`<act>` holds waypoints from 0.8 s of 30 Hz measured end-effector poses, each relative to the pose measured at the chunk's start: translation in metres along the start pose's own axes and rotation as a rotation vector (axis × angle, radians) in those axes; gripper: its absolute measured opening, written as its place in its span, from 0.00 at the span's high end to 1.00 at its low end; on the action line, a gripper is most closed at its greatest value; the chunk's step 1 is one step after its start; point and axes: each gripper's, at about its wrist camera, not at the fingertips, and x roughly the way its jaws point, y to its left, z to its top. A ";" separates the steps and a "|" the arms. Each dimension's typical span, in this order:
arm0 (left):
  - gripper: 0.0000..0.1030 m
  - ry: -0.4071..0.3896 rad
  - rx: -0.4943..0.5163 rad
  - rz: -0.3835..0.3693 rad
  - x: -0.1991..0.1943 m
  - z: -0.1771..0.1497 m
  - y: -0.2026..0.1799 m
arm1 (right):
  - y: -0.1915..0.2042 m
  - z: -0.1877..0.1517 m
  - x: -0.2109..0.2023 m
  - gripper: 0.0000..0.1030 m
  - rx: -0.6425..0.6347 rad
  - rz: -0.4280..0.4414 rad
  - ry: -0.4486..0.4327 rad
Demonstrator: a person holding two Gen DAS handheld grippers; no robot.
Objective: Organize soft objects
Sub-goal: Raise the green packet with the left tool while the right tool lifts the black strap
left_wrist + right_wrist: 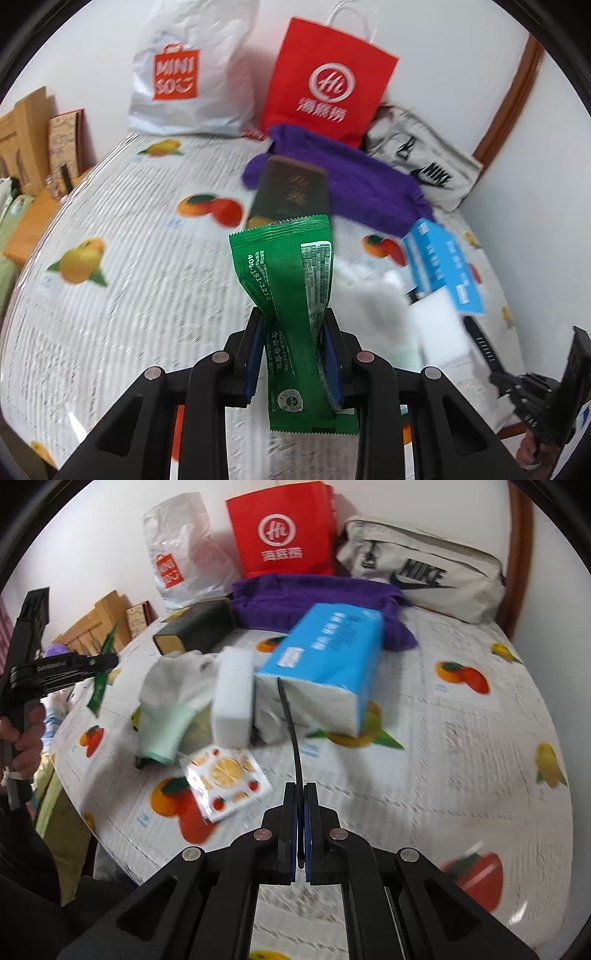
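Note:
My left gripper (293,332) is shut on a green snack packet (291,295) and holds it upright above the table; the packet also shows edge-on at the left of the right wrist view (101,675). My right gripper (300,794) is shut on a thin black strap (290,720) that curves up in front of a blue tissue pack (328,653). Left of the pack lie a white sponge block (232,698), a white-and-green glove (173,705) and a fruit-print tissue packet (227,775). A purple towel (314,594) lies behind.
A fruit-print cloth covers the round table (461,738). At the back stand a white Miniso bag (184,561), a red paper bag (284,531) and a grey Nike bag (424,568). A dark box (195,627) lies by the towel. Wooden boxes (107,616) stand far left.

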 end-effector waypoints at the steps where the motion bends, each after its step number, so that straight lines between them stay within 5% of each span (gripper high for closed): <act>1: 0.73 0.011 -0.008 0.015 0.003 -0.002 0.003 | -0.004 -0.003 0.001 0.97 0.010 -0.007 0.004; 13: 0.73 0.130 -0.024 0.084 0.058 -0.012 0.008 | -0.004 0.002 0.042 0.94 0.033 0.015 0.050; 24: 0.71 0.108 0.020 0.104 0.065 -0.008 0.005 | -0.003 0.022 0.054 0.97 0.034 0.044 0.034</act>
